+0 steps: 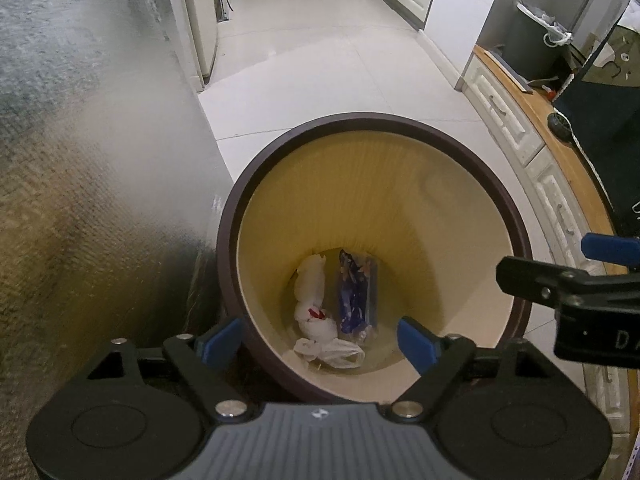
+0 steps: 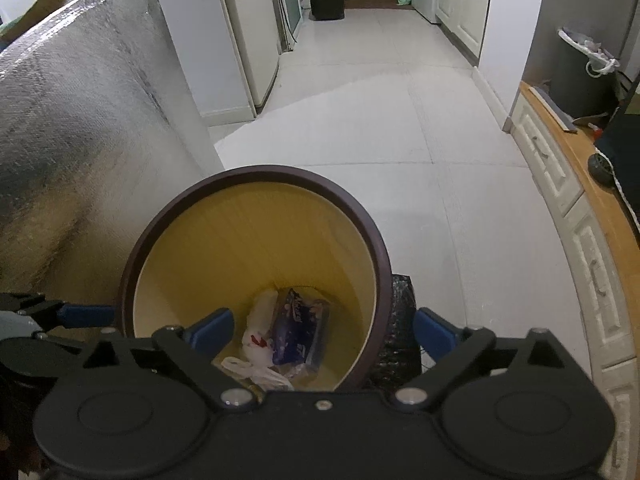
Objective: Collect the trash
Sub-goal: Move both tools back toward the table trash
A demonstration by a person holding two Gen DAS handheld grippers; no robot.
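Observation:
A round bin with a brown rim (image 1: 520, 232) and yellow inside stands on the floor, also in the right wrist view (image 2: 380, 256). At its bottom lie a blue wrapper (image 1: 356, 292) (image 2: 298, 332), a white crumpled bag with a red mark (image 1: 312, 300) (image 2: 258, 334) and a clear plastic bag (image 1: 332, 352) (image 2: 256, 374). My left gripper (image 1: 320, 340) is open and empty above the bin's near rim. My right gripper (image 2: 324, 334) is open and empty above the bin's right side, and shows at the right in the left wrist view (image 1: 568, 276).
A silver foil-covered panel (image 1: 80, 160) (image 2: 80, 120) stands left of the bin. A white cabinet with a wooden top (image 1: 532, 128) (image 2: 580, 208) runs along the right. A dark lined bin (image 1: 528, 40) (image 2: 580, 76) stands far right. A black crinkled bag (image 2: 400, 328) lies by the bin. White tiled floor (image 2: 380, 120) stretches ahead.

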